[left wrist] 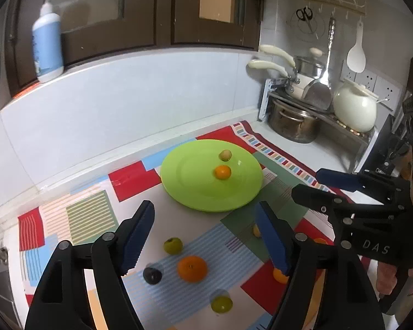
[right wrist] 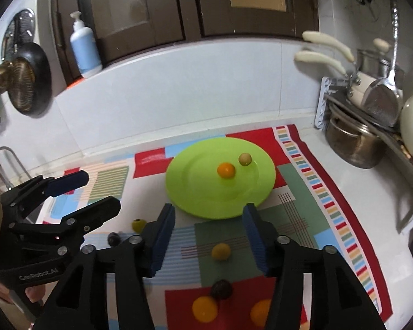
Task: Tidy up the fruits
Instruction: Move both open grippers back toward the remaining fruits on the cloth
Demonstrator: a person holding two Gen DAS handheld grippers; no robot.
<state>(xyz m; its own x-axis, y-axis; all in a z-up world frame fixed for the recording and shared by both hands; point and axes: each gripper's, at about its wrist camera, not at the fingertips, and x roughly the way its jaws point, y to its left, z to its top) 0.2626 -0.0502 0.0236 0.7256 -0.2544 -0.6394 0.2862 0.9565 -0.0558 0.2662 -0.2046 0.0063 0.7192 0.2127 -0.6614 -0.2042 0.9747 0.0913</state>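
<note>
Fruit is scattered over the patterned cloth on the table, nearest the cameras. In the left wrist view a large orange, a dark plum, a green fruit and a second green fruit are seen on the cloth near the left gripper. Its blue-padded fingers are held well apart and pitched downward, with nothing clamped between them. The right gripper is likewise angled down toward the cloth, its fingers parted and empty; a yellow fruit lies on the cloth in the gap seen between them, untouched. Nearer still in that view, a dark fruit and two orange fruits are seen on a red patch.

Each gripper is visible from the other's camera, held side by side above the near part of the cloth, and part of a hand is seen gripping the right handle.

Farther off, a green plate rests on the cloth, and two fruits are already on it: a small orange and, just beyond it, a pale green fruit, close together but apart.

At the far right a rack with pots is stood against the tiled wall, and a pump bottle is set on the ledge at the far left.
</note>
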